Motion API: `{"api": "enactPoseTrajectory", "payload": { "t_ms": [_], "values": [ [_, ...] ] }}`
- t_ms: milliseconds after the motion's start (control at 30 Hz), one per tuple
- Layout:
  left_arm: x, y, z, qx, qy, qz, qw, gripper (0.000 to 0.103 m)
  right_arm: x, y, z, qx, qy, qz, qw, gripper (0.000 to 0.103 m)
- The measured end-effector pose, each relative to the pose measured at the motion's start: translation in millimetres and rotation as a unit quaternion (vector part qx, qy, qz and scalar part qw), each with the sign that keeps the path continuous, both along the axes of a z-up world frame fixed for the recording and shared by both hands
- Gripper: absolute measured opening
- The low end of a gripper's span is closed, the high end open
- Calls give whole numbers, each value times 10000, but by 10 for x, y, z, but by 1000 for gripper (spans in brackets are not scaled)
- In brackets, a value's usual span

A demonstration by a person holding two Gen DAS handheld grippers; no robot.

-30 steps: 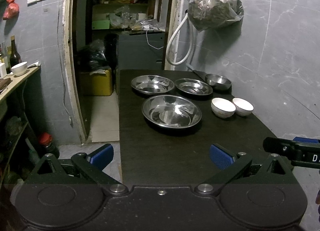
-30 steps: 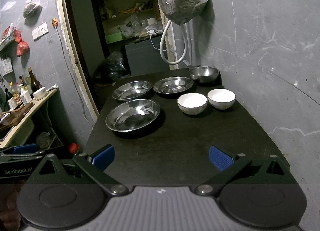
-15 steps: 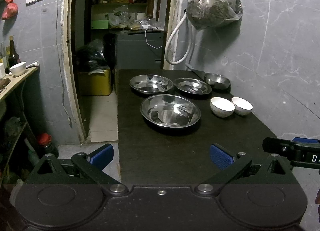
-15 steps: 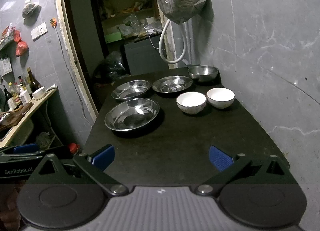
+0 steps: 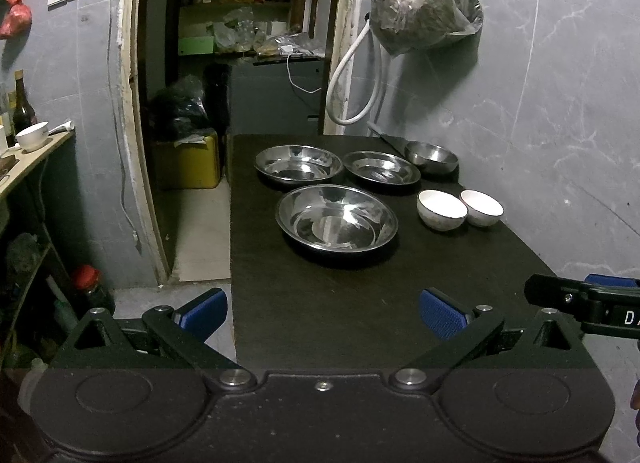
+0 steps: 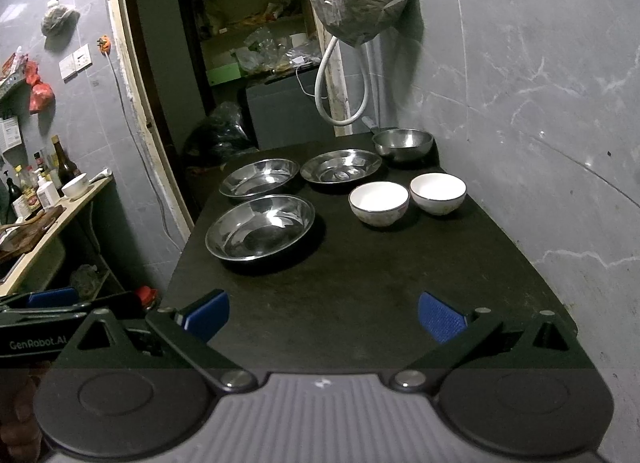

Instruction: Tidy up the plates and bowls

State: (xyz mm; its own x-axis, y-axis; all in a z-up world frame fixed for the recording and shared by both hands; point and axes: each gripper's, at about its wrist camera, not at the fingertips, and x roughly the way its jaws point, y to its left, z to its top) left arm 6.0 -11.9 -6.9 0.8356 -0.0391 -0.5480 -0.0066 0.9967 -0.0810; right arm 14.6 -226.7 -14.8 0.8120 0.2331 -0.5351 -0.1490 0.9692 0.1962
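Note:
On the dark table (image 5: 340, 303) (image 6: 380, 283) lie three steel plates: a large near one (image 5: 337, 219) (image 6: 260, 227), a far left one (image 5: 299, 165) (image 6: 259, 177) and a far middle one (image 5: 381, 172) (image 6: 341, 165). A steel bowl (image 5: 431, 153) (image 6: 402, 143) stands at the far right by the wall. Two white bowls (image 5: 441, 209) (image 5: 481, 207) (image 6: 379, 203) (image 6: 437, 193) sit side by side on the right. My left gripper (image 5: 322, 315) and right gripper (image 6: 323, 317) hang open over the near table edge, well short of the dishes, holding nothing.
A grey marble wall (image 6: 540, 103) runs along the table's right side, with a filled plastic bag (image 5: 424, 15) and a white hose (image 5: 352, 83) hanging above the far end. A doorway (image 5: 240, 63) opens behind. A shelf with bottles and a white bowl (image 6: 76, 186) stands left.
Both views have drifted very slightly, so the dishes sit a touch higher and further left in frame. Nothing on the table has moved and both grippers stay open.

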Motion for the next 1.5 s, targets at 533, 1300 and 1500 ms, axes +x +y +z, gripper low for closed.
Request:
{"api": "enactPoseTrajectory", "payload": {
  "t_ms": [533, 1300, 1500],
  "values": [
    [109, 8, -51, -4, 148, -78, 9999, 102, 53, -9, -29, 17, 125, -79, 9999, 103],
    [1078, -15, -142, 140, 963, 376, 9945, 102, 881, -189, -1, 40, 288, 316, 9991, 103],
    [1590, 105, 22, 18, 968, 596, 9935, 102, 1425, -155, 219, 241, 87, 925, 9954, 103]
  ]
}}
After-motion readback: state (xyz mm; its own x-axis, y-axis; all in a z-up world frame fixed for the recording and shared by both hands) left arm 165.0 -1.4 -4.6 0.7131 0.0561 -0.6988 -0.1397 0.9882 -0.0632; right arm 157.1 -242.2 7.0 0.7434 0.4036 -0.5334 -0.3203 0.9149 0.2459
